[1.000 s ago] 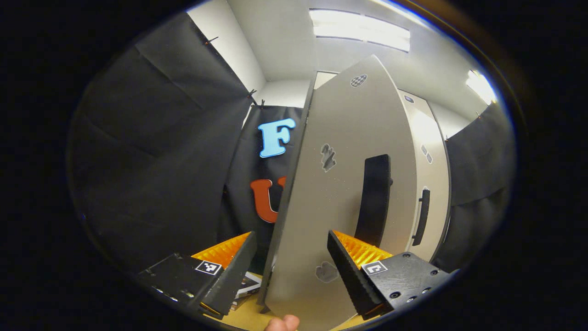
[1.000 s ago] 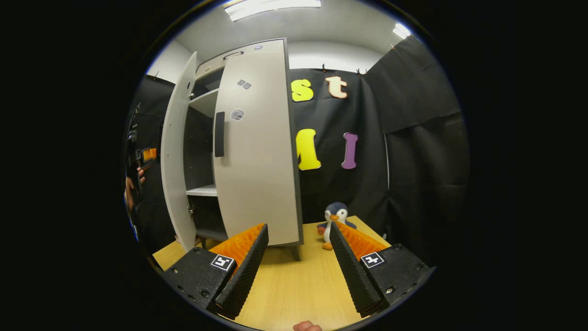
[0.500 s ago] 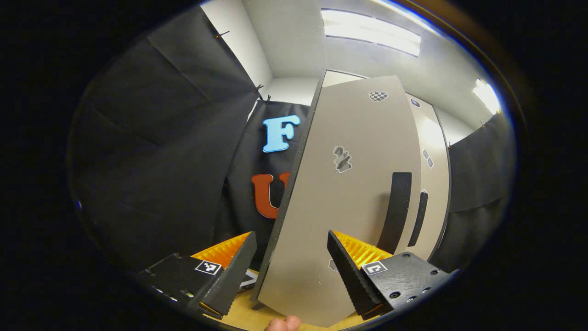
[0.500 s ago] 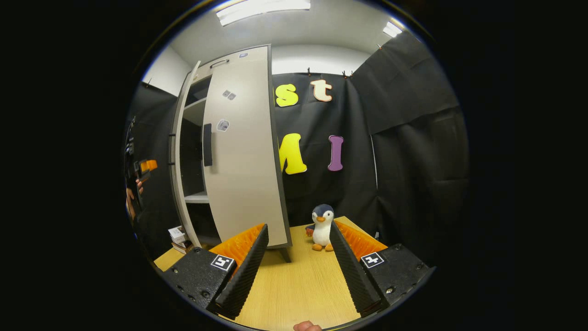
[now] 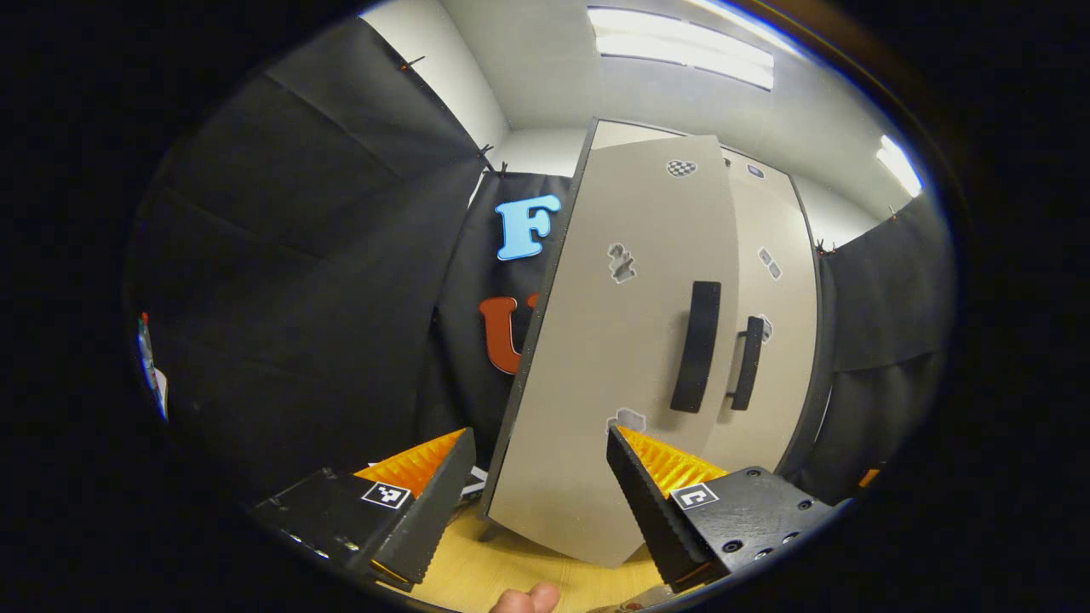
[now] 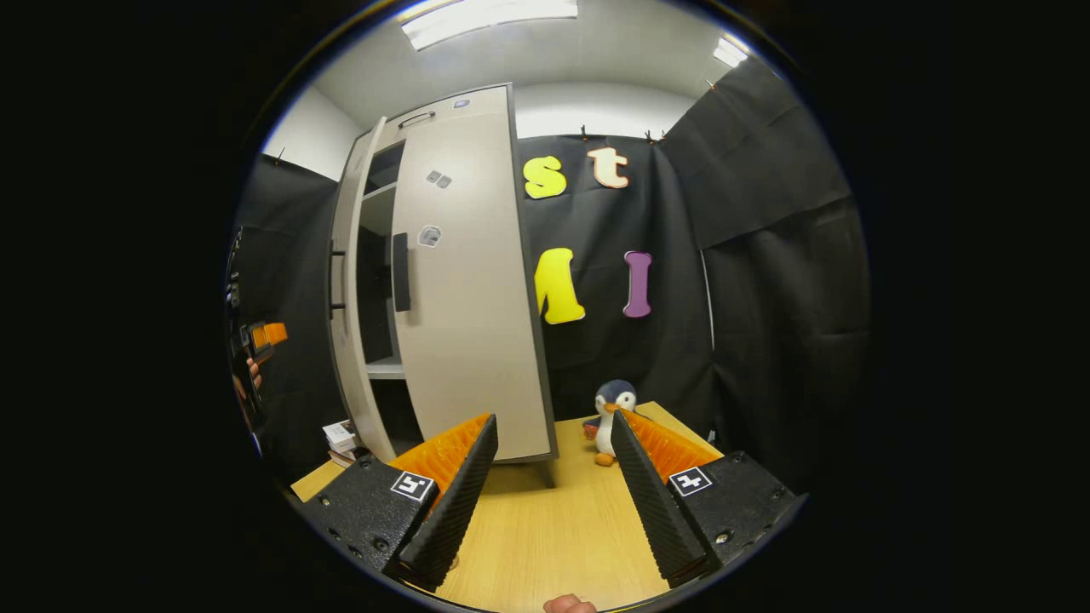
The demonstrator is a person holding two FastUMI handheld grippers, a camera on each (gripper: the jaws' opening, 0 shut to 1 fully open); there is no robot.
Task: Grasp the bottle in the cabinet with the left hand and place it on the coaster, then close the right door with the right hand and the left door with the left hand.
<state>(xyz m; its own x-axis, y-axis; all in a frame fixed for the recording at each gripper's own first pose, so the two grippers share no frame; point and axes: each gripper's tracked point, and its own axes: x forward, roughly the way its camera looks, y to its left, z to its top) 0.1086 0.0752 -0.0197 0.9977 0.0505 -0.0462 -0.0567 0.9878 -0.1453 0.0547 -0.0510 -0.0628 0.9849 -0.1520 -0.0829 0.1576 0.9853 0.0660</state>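
The tall grey cabinet (image 6: 464,128) stands on the wooden table (image 6: 553,528). Its right door (image 6: 468,323) lies flat against the front. The left door (image 5: 613,358) is slightly ajar, its dark handle (image 5: 697,345) close to the right door's handle (image 5: 748,362). In the right gripper view a narrow gap between the doors shows the dark inside and a shelf (image 6: 386,368). My left gripper (image 5: 538,460) is open and sits a short way in front of the left door's lower part. It also appears far left as the left gripper (image 6: 264,334). My right gripper (image 6: 553,443) is open above the table.
A plush penguin (image 6: 611,417) stands on the table to the right of the cabinet, just beyond my right finger. A small stack of books (image 6: 341,436) lies by the cabinet's left foot. Black cloth walls enclose the booth on all sides.
The left door has swung much further toward the cabinet, and the gap between the doors has narrowed. My left gripper has drawn back a little. My right gripper barely shifted.
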